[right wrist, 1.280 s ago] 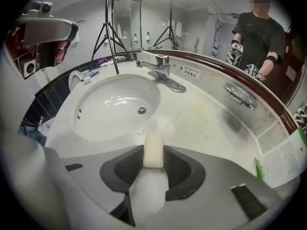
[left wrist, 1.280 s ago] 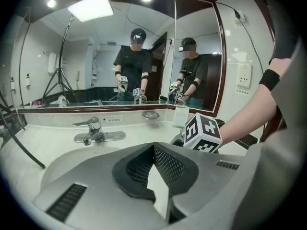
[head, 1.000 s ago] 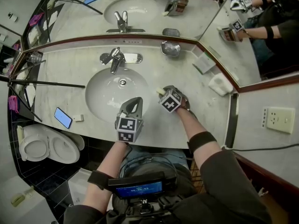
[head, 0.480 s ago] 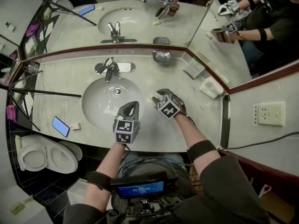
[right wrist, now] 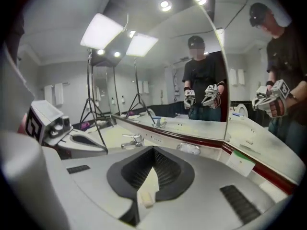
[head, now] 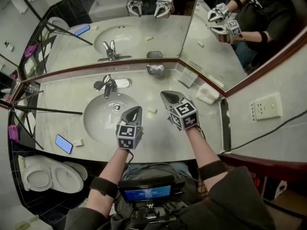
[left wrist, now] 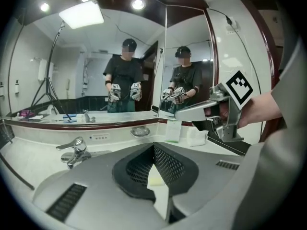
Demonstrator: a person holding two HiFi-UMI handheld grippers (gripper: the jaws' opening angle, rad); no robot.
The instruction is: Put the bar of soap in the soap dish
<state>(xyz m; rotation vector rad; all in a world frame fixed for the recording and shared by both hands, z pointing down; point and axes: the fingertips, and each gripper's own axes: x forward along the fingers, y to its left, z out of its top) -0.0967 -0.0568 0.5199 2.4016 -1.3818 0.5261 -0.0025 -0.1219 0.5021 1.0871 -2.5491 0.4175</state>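
Marble surface (head: 62, 104) wraps one oval basin (head: 103, 123) beneath two mirror panels (head: 144, 32) that meet near the back right corner. Nearest me, over the front edge, my left gripper (head: 135, 111) is clenched on nothing. My right gripper (head: 167, 96) has just been closing its jaws, and they meet with nothing pinched between them.

Between the two grippers lies the one bar of soap (head: 152, 110), on the surface just off the basin's right rim and touched by neither. Each gripper view catches that bar only as a pale sliver low in the notch under the closed jaws. The head view alone shows it lying free. That view alone also shows the single phone (head: 63, 143) near the front left edge and the toilet (head: 36, 176) down on the floor.

Farther back, one faucet (head: 106, 84) stands behind the basin. Beyond it the one soap dish (head: 155, 70) sits against the back edge, well apart from the soap. One card (head: 187, 75) and one folded white cloth (head: 207, 94) lie toward the back right corner.

Only the gripper views show the ceiling lights (left wrist: 138, 4) and my standing reflection (left wrist: 123, 75), seen twice, once in each panel.
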